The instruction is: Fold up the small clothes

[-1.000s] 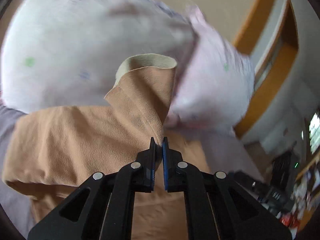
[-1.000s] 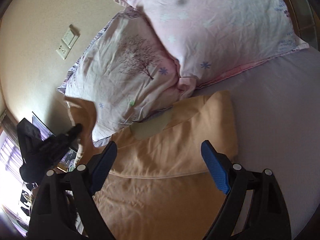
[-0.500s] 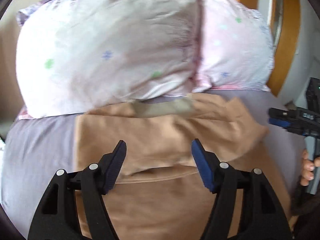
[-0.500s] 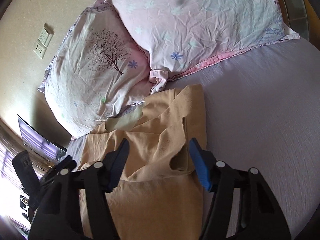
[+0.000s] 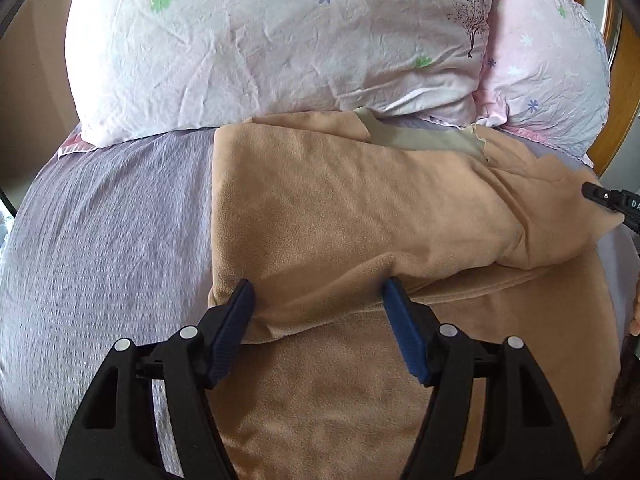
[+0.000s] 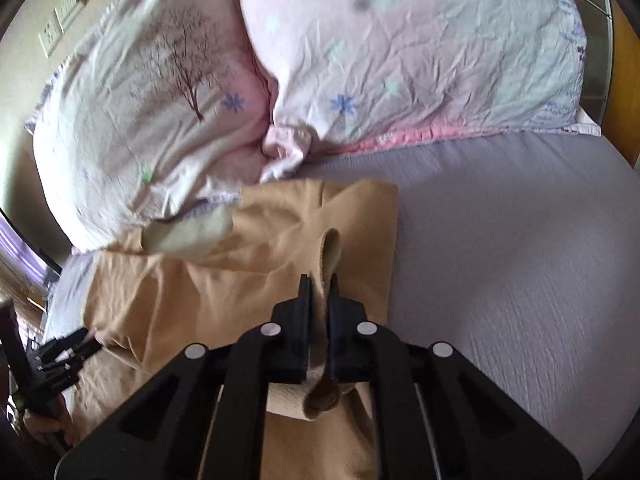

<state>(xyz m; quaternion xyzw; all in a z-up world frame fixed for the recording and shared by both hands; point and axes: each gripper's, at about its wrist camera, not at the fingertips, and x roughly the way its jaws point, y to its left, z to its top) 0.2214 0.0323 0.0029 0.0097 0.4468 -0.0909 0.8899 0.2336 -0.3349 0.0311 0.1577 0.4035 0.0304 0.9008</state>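
A tan fleece garment (image 5: 340,216) lies on the lilac bedsheet (image 5: 112,232), its upper part folded down over the lower part, with a pale collar lining (image 5: 416,136) showing near the pillows. My left gripper (image 5: 318,300) is open, its blue pads astride the fold's lower edge. My right gripper (image 6: 319,284) is shut on a pinched ridge of the tan garment (image 6: 256,248) at its right side. The right gripper's tip (image 5: 608,198) shows at the far right of the left wrist view; the left gripper (image 6: 68,350) shows at the lower left of the right wrist view.
Two pale pink floral pillows (image 5: 280,44) (image 6: 420,52) lie against the headboard just behind the garment. A wooden bed frame (image 5: 618,80) runs along the right. A wall socket plate (image 6: 64,20) is on the wall. Bare sheet (image 6: 520,260) lies right of the garment.
My left gripper let go of the garment, opened, and now sits lower over the fold. My right gripper moved onto the garment's right side and closed on a pinch of fabric.
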